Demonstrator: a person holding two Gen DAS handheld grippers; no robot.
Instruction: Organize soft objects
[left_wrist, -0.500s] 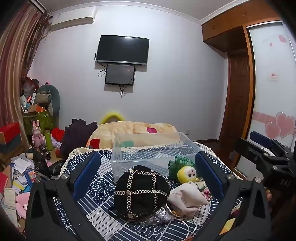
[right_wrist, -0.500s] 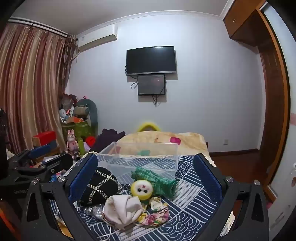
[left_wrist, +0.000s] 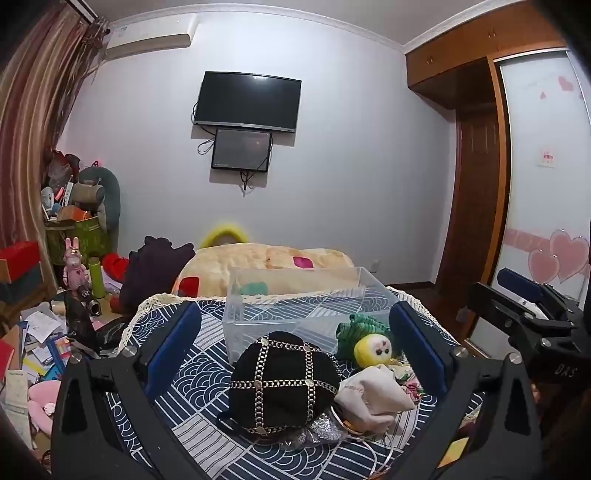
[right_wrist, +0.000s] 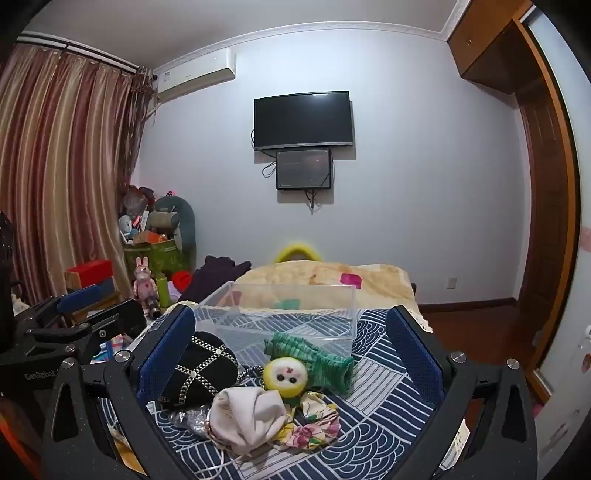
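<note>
Blue-and-white wave-patterned cloth (right_wrist: 388, 398) covered the table where the soft things lay in a loose heap. A clear rectangular plastic bin (right_wrist: 288, 317) stood at the far side of the cloth with nothing visible inside it. Just in front of it sat a black round hat crossed with gold chain (left_wrist: 282, 384), a crumpled cream cloth pouch (right_wrist: 247, 413) touching its right side, a green knitted doll with a yellow face (right_wrist: 295, 369) against the bin's front wall, and a floral fabric scrunchie (right_wrist: 314, 424) beside the pouch. The left gripper (left_wrist: 295, 347) hovered with its blue-padded fingers spread wide, framing the hat and gripping nothing. The right gripper (right_wrist: 291, 354) hung likewise spread, its pads to either side of the doll and pouch, apart from both.
</note>
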